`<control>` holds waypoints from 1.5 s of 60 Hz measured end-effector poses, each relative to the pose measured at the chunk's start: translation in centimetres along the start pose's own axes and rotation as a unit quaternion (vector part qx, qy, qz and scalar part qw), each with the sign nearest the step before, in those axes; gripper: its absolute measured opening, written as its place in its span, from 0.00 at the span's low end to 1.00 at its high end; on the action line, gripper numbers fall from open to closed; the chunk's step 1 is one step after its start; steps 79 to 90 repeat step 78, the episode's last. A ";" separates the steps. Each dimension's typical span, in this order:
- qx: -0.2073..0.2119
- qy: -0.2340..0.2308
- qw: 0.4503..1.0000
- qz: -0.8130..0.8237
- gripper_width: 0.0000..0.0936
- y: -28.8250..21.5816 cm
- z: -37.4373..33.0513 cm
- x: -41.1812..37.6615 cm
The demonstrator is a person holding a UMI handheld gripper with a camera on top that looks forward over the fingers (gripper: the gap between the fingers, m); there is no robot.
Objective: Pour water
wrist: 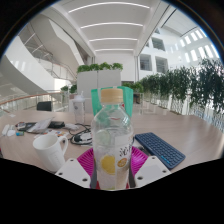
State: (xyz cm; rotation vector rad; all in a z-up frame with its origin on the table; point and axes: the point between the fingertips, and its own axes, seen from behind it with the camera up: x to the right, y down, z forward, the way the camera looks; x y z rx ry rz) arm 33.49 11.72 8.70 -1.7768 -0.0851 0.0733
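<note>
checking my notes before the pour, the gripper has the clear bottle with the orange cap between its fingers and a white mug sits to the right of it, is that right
Not quite. The gripper view shows the white mug to the left of the bottle, not the right; a keyboard lies on the right. The rest holds: the gripper has the clear, orange-capped bottle between its fingers.

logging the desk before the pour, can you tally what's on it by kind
bottles: 1, clear bottle with an orange cap, held between the gripper fingers
mugs: 1, white mug beside it
keyboards: 1, dark keyboard on the other side
laptops: 1, laptop farther back
total: 4 things; small clutter farther back is too small to tell
</note>
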 end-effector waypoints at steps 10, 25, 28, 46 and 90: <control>0.035 -0.015 0.999 -0.028 0.50 0.3 -1.0 0.9; 0.006 -0.004 1.000 0.001 0.58 0.3 -1.0 1.1; -0.039 -0.002 0.999 0.008 0.63 1.3 -1.7 0.9; -0.119 0.028 0.991 0.049 0.89 -0.1 -17.9 -2.3; -0.119 0.069 0.990 0.017 0.89 -8.8 -41.9 -13.7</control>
